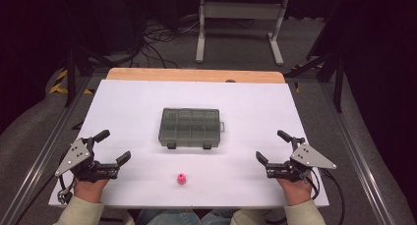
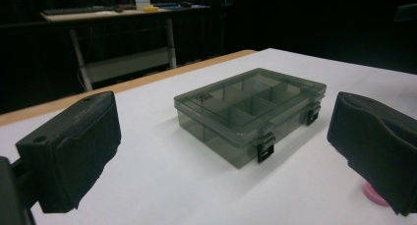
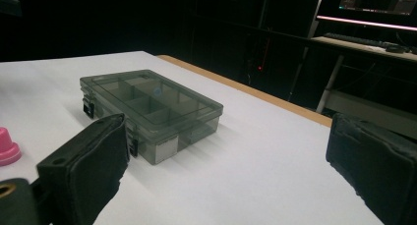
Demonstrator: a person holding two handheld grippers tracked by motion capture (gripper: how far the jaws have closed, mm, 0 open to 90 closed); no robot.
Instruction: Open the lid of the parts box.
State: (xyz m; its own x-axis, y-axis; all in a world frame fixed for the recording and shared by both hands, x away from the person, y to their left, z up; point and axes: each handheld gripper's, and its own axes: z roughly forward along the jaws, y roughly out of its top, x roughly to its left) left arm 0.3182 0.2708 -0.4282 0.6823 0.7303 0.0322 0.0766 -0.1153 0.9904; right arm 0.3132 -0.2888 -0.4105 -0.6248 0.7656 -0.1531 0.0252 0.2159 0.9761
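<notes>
While both the left gripper (image 1: 114,147) and right gripper (image 1: 273,145) rest wide apart and empty at the table's near corners, nothing seems begun; the latched compartment box (image 1: 190,127) sits mid-table, the pink piece (image 1: 181,179) nearer, likely needing unlatching first.

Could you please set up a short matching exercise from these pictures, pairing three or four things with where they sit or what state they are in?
Things:
1. compartment box
2. pink piece
3. left gripper
4. right gripper

Places or states:
A. small, standing on the white sheet nearer the person than the box
B. closed, latches facing the person, at the middle of the table
C. held at the table's right side, jaws apart and empty
D. held at the table's left side, jaws apart and empty

Pairs: 1-B, 2-A, 3-D, 4-C
</notes>
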